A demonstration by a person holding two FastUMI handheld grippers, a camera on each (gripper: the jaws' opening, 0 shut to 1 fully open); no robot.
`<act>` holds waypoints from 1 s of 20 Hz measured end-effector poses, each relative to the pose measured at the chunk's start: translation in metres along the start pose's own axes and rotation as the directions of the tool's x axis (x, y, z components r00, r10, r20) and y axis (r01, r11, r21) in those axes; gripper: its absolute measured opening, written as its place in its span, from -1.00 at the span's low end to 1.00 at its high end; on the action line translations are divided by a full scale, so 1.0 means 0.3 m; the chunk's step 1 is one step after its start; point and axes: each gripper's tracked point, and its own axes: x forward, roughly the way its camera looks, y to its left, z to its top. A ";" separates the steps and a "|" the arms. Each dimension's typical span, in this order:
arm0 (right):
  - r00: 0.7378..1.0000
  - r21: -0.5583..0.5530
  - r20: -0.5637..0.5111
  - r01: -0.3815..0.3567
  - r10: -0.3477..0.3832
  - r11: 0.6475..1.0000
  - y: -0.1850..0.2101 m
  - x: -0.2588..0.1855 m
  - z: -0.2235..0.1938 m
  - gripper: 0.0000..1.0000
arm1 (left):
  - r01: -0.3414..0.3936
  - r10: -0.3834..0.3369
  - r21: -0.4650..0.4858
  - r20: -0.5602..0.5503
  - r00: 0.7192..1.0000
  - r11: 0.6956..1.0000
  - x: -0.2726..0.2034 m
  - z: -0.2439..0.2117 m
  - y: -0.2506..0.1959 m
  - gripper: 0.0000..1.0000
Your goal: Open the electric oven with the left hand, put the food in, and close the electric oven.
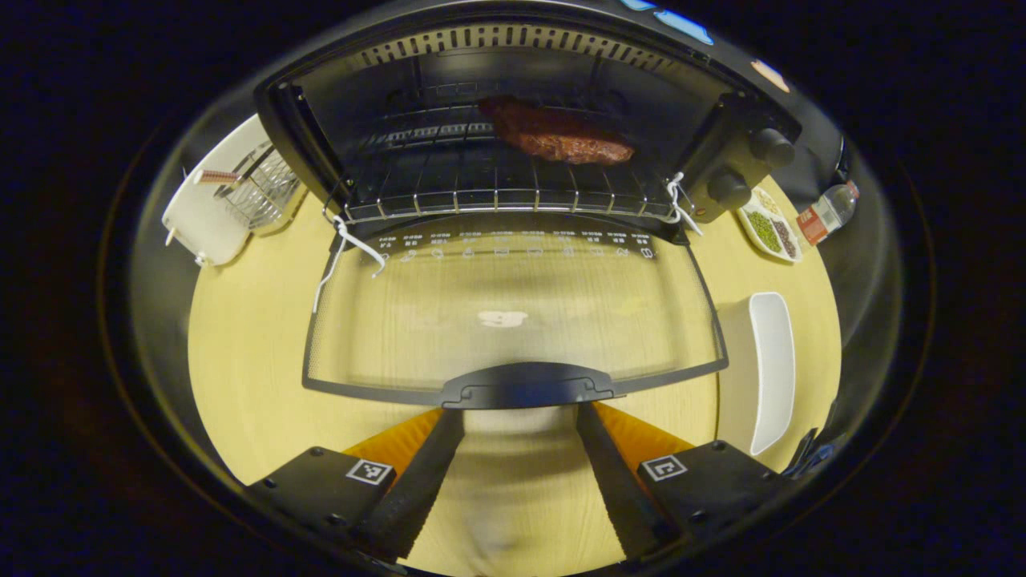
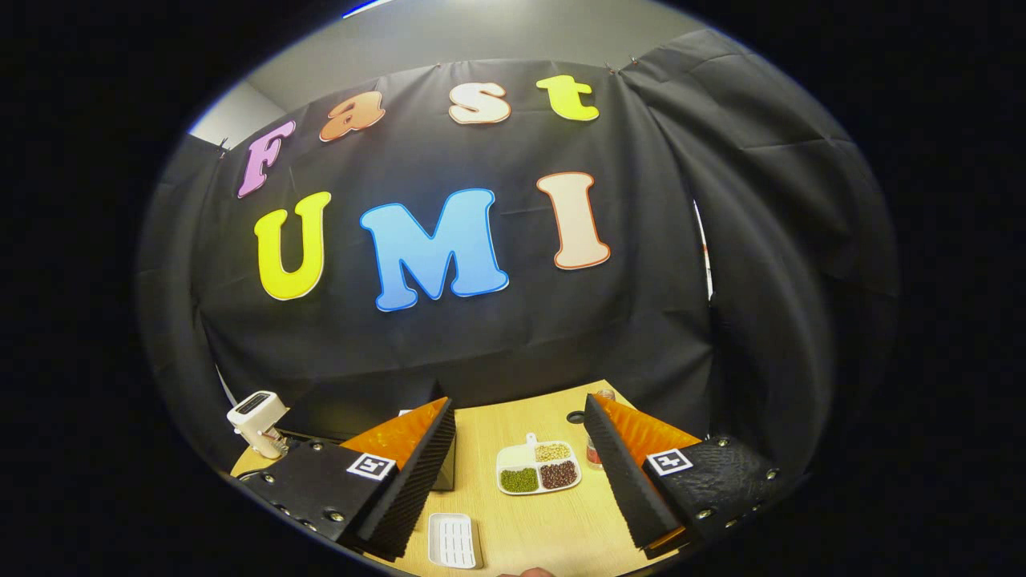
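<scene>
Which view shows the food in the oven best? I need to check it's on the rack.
The left gripper view: the browned meat lies on the wire rack inside the open oven. The right gripper view faces the booth wall and tabletop instead.

L gripper (image 1: pixel 519 473) was level, fingers spread wide, nothing btwn them. R gripper (image 2: pixel 519 469) was raised, tilted slightly up, fingers also apart, holding nothing.

Both views are dim and warm-toned, with strong fisheye bending toward their edges. In the left gripper view a pale glare patch sits on the glass oven door (image 1: pixel 513 320), whose surface looks smeared and soft. The oven cavity behind the door is dark, and the table (image 1: pixel 240 344) beside it is evenly lit.
</scene>
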 end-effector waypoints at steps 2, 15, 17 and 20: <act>1.000 -0.005 -0.005 -0.002 0.002 1.000 0.008 0.001 -0.008 0.96 | -0.003 0.003 0.009 0.004 1.000 1.000 -0.007 0.002 -0.001 0.94; 1.000 0.002 -0.001 -0.019 0.019 1.000 0.067 0.011 0.012 0.96 | 0.048 -0.044 -0.027 0.143 0.989 0.998 -0.145 0.036 -0.009 0.94; 1.000 0.001 -0.002 -0.024 0.024 1.000 0.077 0.013 0.015 0.97 | 0.060 -0.051 -0.047 0.164 0.985 0.997 -0.171 0.051 -0.011 0.93; 1.000 0.013 -0.003 -0.027 0.027 1.000 0.084 0.012 0.019 0.96 | 0.076 -0.061 -0.065 0.199 0.978 0.995 -0.203 0.065 -0.012 1.00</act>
